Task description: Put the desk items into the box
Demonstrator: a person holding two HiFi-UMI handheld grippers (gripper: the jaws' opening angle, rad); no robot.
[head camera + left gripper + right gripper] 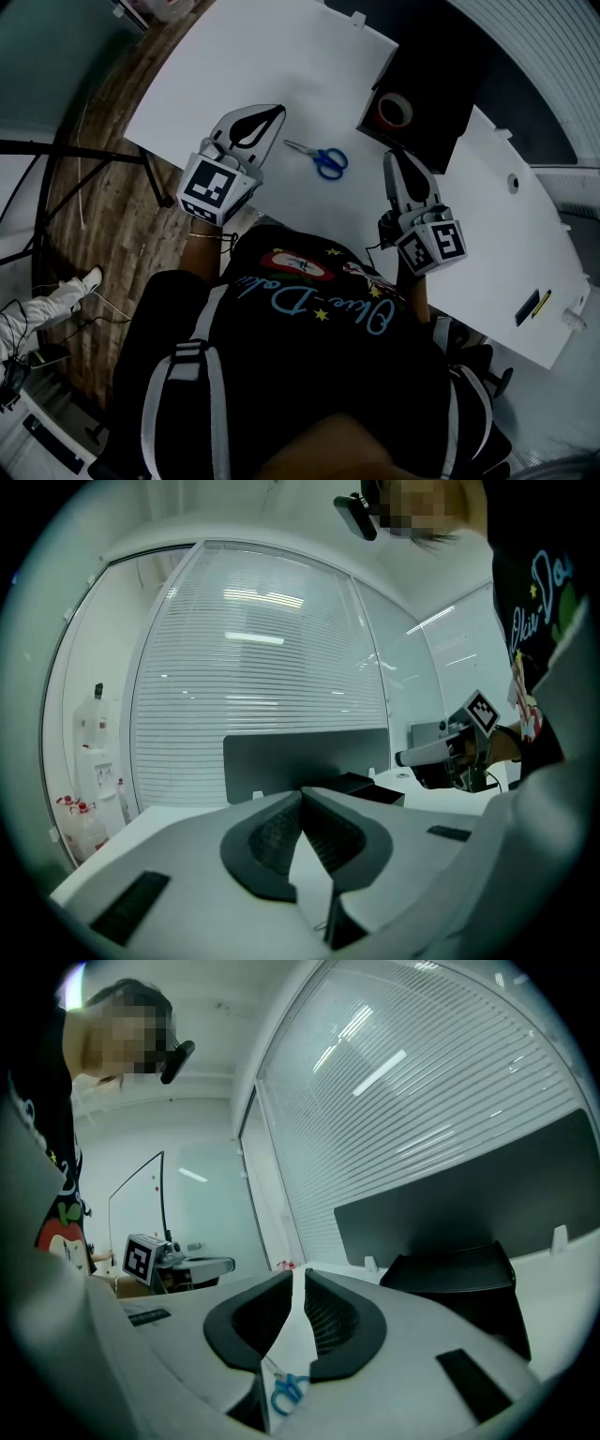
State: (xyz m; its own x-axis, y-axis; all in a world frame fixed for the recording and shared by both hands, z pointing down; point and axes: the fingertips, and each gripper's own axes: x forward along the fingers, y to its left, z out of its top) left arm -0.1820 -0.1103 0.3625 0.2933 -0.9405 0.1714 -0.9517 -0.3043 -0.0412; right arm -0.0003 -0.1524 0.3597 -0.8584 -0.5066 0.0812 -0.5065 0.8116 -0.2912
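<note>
Blue-handled scissors (323, 157) lie on the white desk (234, 56) between my two grippers. They also show low between the jaws in the right gripper view, scissors (286, 1389). The black box (427, 75) stands open at the far right with a roll of tape (395, 111) inside. My left gripper (279, 110) hovers left of the scissors, shut and holding nothing; its tips meet in its own view (302, 792). My right gripper (391, 155) sits right of the scissors, just in front of the box, also shut and holding nothing (300, 1274). The box (459, 1283) is ahead of it to the right.
A dark partition panel (300, 757) stands along the desk's far edge. A small black and yellow item (534, 305) lies near the desk's right end. Wooden floor (103, 187) and a black stand (56, 150) are to the left of the desk.
</note>
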